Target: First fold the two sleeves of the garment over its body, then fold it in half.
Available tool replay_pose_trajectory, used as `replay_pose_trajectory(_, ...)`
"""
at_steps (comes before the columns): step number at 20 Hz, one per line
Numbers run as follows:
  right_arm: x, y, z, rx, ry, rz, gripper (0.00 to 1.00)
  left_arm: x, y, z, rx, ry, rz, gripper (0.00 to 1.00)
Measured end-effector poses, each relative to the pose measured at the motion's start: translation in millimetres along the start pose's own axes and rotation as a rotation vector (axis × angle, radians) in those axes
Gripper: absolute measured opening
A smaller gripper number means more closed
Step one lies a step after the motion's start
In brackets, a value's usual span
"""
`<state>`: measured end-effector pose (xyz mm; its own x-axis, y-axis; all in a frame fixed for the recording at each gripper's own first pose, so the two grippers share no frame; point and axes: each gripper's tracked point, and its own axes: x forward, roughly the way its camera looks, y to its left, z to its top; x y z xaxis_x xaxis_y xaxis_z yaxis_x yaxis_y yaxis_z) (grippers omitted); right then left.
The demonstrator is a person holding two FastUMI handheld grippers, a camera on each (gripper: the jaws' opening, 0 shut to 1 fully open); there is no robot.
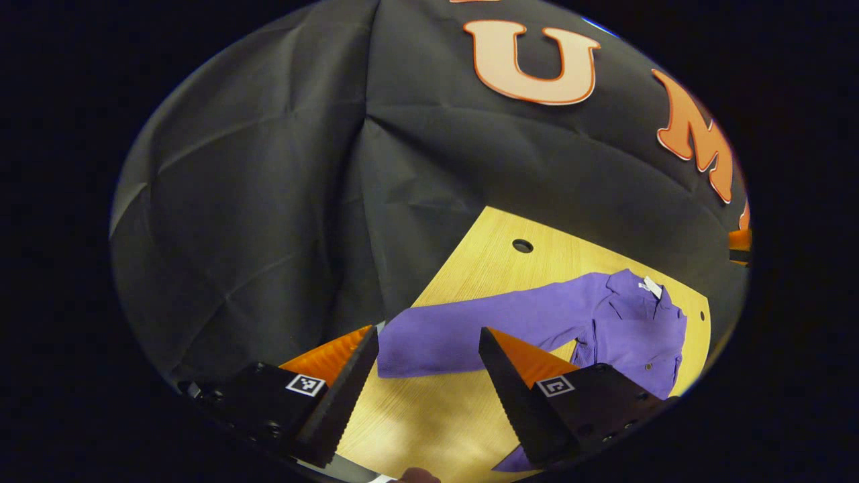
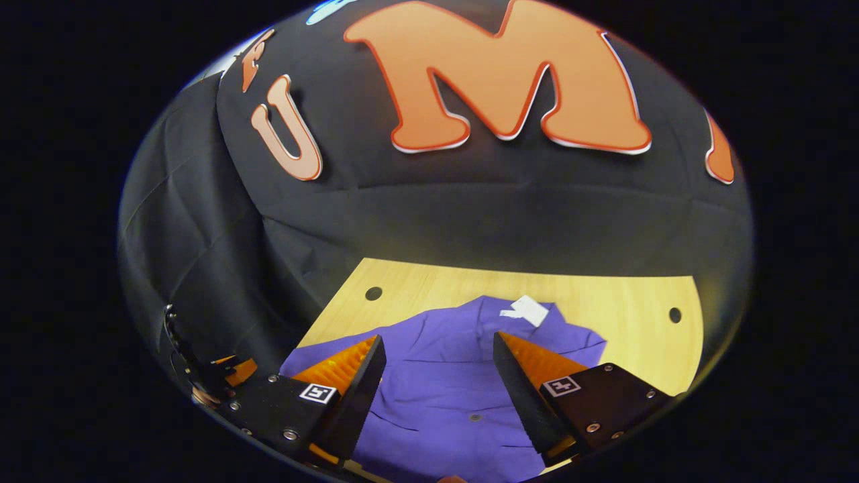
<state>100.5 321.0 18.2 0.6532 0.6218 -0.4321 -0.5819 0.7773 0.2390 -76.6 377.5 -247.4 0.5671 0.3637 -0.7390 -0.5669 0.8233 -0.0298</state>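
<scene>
- Left gripper view: left gripper [image 1: 428,339] hangs above the counter [image 1: 483,248], fingers spread wide apart, nothing between them.
- Purple shirt [image 1: 624,322] lies flat on the light wooden counter, toward the right of this view.
- One sleeve [image 1: 470,329] is stretched straight out from the body, unfolded, its cuff end near the counter's edge; the sleeve lies past the gap between the fingers.
- White tag [image 1: 649,287] shows at the collar; small buttons show down the front.
- Round hole [image 1: 522,245] in the counter beyond the sleeve, well apart from the shirt.
- Black cloth wall [image 1: 268,201] stands behind the counter.
- Right gripper view: right gripper [image 2: 436,345] is over the shirt [image 2: 436,389], fingers apart, clamping nothing; whether the tips touch the fabric, I cannot tell.
- Shirt body lies directly below and ahead, collar on the far side with the white tag [image 2: 527,310] on it.
- Two round holes in the counter [image 2: 637,302], one far left [image 2: 373,293], one far right [image 2: 674,314], both clear of the shirt.
</scene>
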Motion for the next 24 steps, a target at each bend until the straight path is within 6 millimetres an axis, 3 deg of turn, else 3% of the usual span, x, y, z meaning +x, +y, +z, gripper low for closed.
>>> replay_pose_trajectory(6, -63.7, -34.9, 10.5, -0.003, -0.145, -0.096, 0.95, 54.8, 4.3, -9.4, -0.016, 0.224, -0.01, 0.99)
replay_pose_trajectory(11, -113.5, -54.7, 14.1, -0.026, -0.25, -0.211, 0.95, 100.8, 3.6, -34.0, -0.025, 0.393, -0.022, 0.99)
replay_pose_trajectory(14, -136.7, -63.9, 17.9, 0.006, -0.303, -0.255, 0.95, 112.1, 13.5, -53.9, -0.032, 0.483, -0.021, 0.99)
replay_pose_trajectory(15, -143.9, -64.9, 19.4, 0.007, -0.317, -0.262, 1.0, 116.8, 16.7, -61.6, -0.031, 0.503, -0.019, 0.99)
replay_pose_trajectory(16, -150.9, -66.0, 20.5, 0.007, -0.333, -0.27, 0.95, 120.8, 21.3, -69.7, -0.034, 0.529, -0.015, 0.99)
replay_pose_trajectory(21, -177.2, -71.0, 20.2, -0.027, -0.35, -0.287, 0.95, 143.6, 33.3, -96.1, -0.06, 0.628, 0.0, 0.99)
replay_pose_trajectory(23, -189.2, -79.2, 18.8, -0.037, -0.352, -0.304, 0.95, 154.3, 36.8, -97.1, -0.063, 0.628, 0.019, 0.99)
replay_pose_trajectory(24, -194.5, -83.1, 19.2, -0.035, -0.357, -0.308, 1.0, 152.5, 34.3, -93.6, -0.056, 0.633, 0.034, 0.94)
